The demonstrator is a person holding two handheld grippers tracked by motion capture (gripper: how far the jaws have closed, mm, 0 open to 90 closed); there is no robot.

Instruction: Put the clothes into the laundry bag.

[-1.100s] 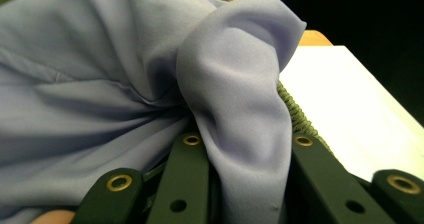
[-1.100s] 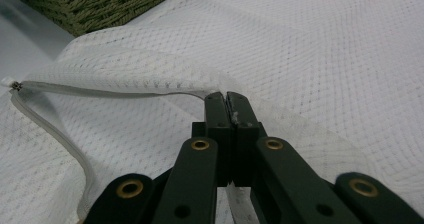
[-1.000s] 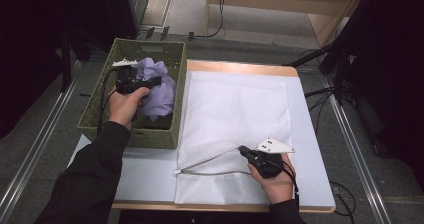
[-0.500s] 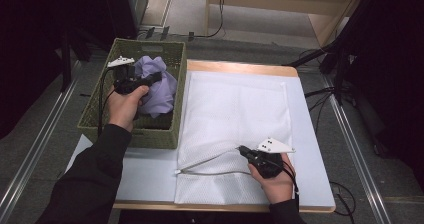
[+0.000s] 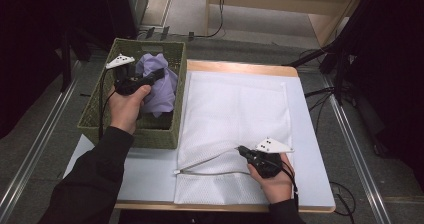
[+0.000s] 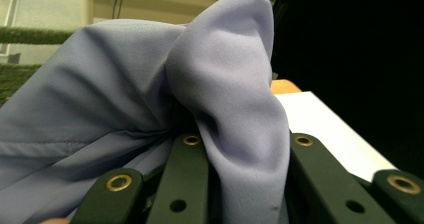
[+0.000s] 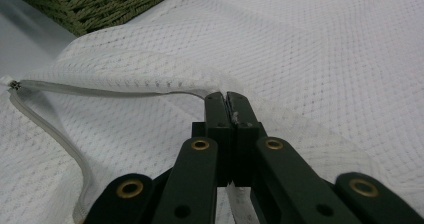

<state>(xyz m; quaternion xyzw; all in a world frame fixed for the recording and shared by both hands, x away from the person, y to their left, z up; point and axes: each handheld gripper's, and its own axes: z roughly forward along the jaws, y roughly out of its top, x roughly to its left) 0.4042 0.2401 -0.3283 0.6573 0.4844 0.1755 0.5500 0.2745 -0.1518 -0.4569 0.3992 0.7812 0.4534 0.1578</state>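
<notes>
at the table's nine o'clock sits a green woven basket (image 5: 95, 124), and over it the left gripper (image 5: 159, 74) has its jaws pinched on a lilac cloth (image 5: 160, 89). the cloth is smooth and matte, bunched into soft folds, one fold rising in a rounded hump between the jaws (image 6: 235, 109); it hangs partly out of the basket, near the two o'clock corner. the pads themselves are buried in the fabric, so where exactly they bite is hard to make out, and the cloth's lower part is lost inside the basket behind the hand.

across the middle lies a white mesh bag (image 5: 235, 109), flat on the table (image 5: 310, 134), its zip edge (image 5: 210, 159) lifted open toward eight o'clock.

at five o'clock the right gripper (image 5: 242, 149) is pressed together on the upper lip of that zip edge (image 7: 150, 91), a sliver of mesh caught between the pads. the bag's near edge is partly covered by the hand.
</notes>
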